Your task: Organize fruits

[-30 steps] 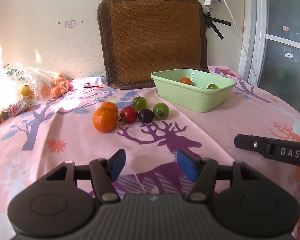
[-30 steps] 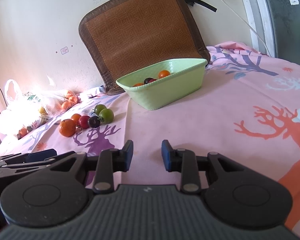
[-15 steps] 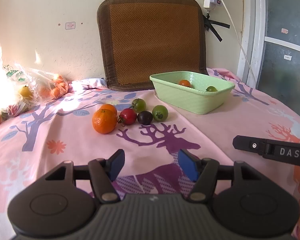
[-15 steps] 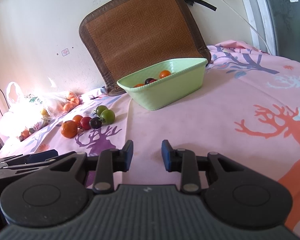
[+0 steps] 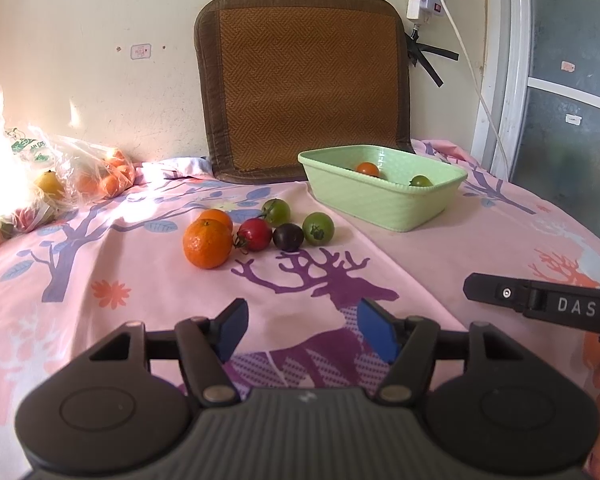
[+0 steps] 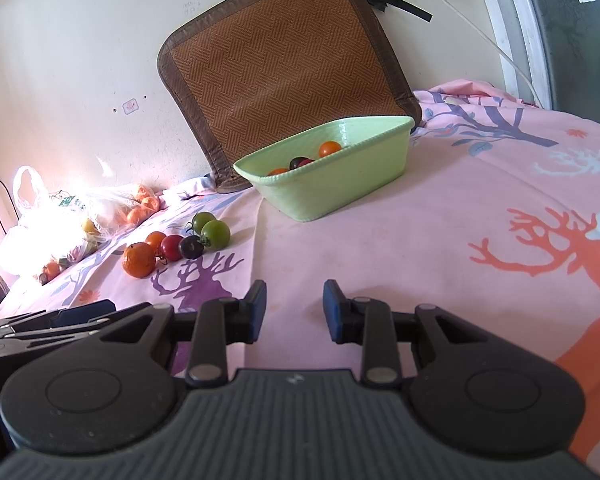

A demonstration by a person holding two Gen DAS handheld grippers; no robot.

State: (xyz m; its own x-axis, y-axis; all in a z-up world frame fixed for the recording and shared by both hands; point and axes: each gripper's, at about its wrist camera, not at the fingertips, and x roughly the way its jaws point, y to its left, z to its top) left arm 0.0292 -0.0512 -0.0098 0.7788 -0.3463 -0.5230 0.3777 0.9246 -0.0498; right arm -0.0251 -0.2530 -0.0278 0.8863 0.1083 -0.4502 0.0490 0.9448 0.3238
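Note:
Loose fruit lies in a cluster on the pink cloth: an orange [image 5: 207, 243] with a second one behind it, a red tomato [image 5: 255, 234], a dark purple tomato [image 5: 288, 237] and two green tomatoes [image 5: 318, 228]. The cluster also shows in the right wrist view [image 6: 180, 246]. A light green basket [image 5: 384, 200] [image 6: 340, 188] behind them holds several small tomatoes. My left gripper [image 5: 302, 330] is open and empty, well short of the cluster. My right gripper [image 6: 294, 312] is open and empty over bare cloth, right of the cluster.
A brown woven mat [image 5: 304, 84] leans on the wall behind the basket. Plastic bags of fruit [image 5: 52, 176] lie at the far left. A white cable [image 5: 472, 72] hangs at the right by a door frame. The right gripper's side [image 5: 540, 300] shows at the left view's right edge.
Both views have shifted only slightly: the fruit and basket sit a touch lower in the frames. Both grippers stay open and empty.

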